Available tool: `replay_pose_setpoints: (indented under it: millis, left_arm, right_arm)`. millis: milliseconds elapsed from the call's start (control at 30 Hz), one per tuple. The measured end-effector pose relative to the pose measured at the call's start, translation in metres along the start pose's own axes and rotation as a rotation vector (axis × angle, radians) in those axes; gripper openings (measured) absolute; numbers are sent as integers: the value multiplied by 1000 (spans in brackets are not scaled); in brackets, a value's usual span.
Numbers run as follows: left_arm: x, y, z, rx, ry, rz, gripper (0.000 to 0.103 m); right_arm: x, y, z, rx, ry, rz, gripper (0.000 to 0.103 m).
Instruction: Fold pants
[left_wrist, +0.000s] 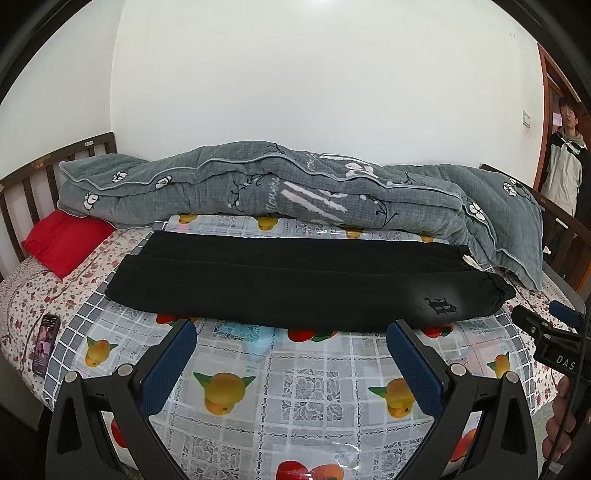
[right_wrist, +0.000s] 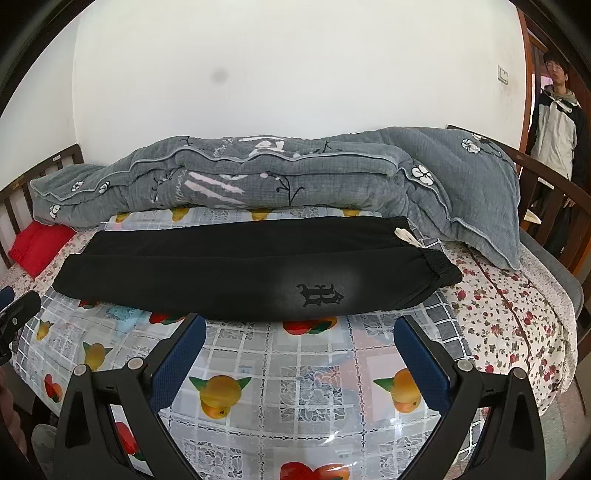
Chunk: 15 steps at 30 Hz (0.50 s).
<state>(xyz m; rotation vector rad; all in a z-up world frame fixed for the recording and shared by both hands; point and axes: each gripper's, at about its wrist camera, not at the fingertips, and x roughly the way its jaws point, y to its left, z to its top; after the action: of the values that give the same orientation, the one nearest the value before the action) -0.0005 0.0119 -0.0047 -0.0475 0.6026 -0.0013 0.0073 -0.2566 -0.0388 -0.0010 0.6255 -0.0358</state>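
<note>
Black pants (left_wrist: 295, 284) lie stretched left to right across the bed, one leg folded over the other, waistband at the right end and a dark logo (left_wrist: 439, 305) near it. They also show in the right wrist view (right_wrist: 240, 273). My left gripper (left_wrist: 291, 332) is open and empty, just in front of the pants' near edge. My right gripper (right_wrist: 300, 326) is open and empty, just in front of the near edge below the logo (right_wrist: 320, 294). The right gripper also shows at the right edge of the left wrist view (left_wrist: 546, 328).
A fruit-print plastic sheet (left_wrist: 295, 387) covers the bed under the pants. A rolled grey quilt (left_wrist: 295, 188) lies behind them. A red pillow (left_wrist: 62, 242) and a phone (left_wrist: 46, 341) lie at left. A person (left_wrist: 565, 162) stands by the door at right.
</note>
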Motion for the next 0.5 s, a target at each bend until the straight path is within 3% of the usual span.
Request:
replay_pose_setpoints:
  millis: [500]
  left_arm:
    - [-2,-2,3,-2,-5,-1,103]
  right_arm:
    - [-6,4,3,-14,-5,-1,100]
